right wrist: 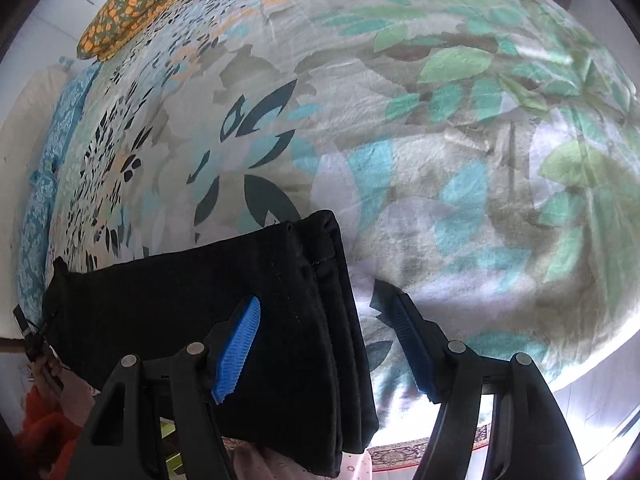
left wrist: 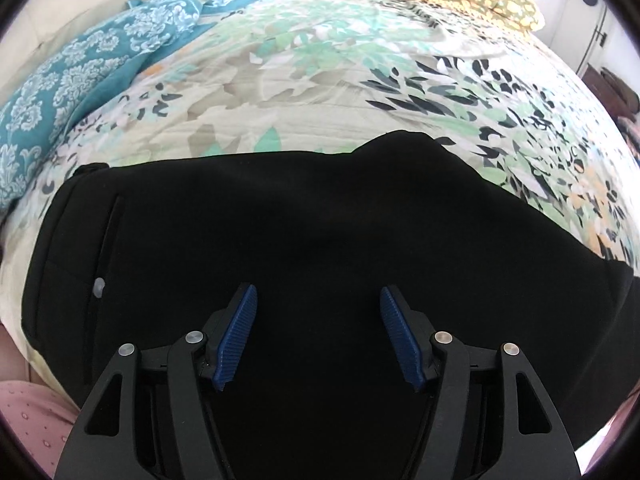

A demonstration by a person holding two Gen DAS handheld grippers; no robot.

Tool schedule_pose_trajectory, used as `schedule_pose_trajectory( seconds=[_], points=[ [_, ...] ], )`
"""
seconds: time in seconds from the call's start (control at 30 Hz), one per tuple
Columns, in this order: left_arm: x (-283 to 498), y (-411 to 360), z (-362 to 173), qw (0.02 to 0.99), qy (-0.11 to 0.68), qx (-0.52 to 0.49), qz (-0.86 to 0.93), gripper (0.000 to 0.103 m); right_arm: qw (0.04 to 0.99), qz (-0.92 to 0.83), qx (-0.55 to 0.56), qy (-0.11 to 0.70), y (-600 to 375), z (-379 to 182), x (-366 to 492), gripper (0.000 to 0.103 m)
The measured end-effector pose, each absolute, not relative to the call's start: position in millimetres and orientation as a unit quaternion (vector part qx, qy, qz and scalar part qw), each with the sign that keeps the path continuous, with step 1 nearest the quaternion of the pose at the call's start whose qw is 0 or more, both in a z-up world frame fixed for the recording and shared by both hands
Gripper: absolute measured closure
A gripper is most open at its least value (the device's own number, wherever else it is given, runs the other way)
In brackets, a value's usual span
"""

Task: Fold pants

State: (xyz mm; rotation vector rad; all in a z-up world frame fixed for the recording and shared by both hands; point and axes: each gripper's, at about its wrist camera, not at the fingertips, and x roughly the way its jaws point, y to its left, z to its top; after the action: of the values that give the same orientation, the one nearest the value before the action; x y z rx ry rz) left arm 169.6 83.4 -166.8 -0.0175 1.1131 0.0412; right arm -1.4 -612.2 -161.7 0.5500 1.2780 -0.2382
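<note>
1. Pants (left wrist: 280,232): black, already doubled into a flat band, lay on the floral bedspread (left wrist: 320,80) directly under both tools.
2. The left gripper (left wrist: 319,300) hung over the wide seat part, jaws apart, nothing between the pads.
3. The right gripper (right wrist: 320,312) straddled the stacked hem edges (right wrist: 332,280), one pad over cloth, the other over bedspread, jaws parted and gripping nothing.
4. The fabric looked soft, light and limp, likely to sag and slide layer over layer.
5. Best hold, I judged: pinch every layer at the hem corner ahead of the right tool, and the folded edge by the left.
</note>
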Motion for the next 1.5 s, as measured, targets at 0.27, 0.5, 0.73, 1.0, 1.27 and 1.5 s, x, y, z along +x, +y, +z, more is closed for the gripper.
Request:
schedule_pose_trajectory(
  seconds=[0.27,0.5,0.73,1.0,1.27,1.5],
  points=[
    [173,77,-170,0.848,0.530,0.001,0.024,0.031,0.760,-0.079,0.238,0.599,-608,-161,1,0.059],
    [173,85,-168,0.847,0.531,-0.015,0.028,0.030,0.751,-0.088,0.357,0.548,-617,-138,-17,0.090],
    [175,92,-165,0.846,0.529,-0.051,0.028,0.031,0.753,0.030,0.484,0.445,-552,-98,-18,0.090],
    [175,102,-162,0.847,0.524,-0.088,0.023,0.031,0.708,0.190,0.533,0.422,-392,-97,68,0.090],
    [170,120,-147,0.854,0.505,-0.125,0.019,0.031,0.663,0.270,0.514,0.472,-211,-139,164,0.090],
    [162,134,-137,0.854,0.498,-0.150,0.012,0.031,0.670,0.242,0.443,0.544,-105,-177,206,0.066]
  ],
)
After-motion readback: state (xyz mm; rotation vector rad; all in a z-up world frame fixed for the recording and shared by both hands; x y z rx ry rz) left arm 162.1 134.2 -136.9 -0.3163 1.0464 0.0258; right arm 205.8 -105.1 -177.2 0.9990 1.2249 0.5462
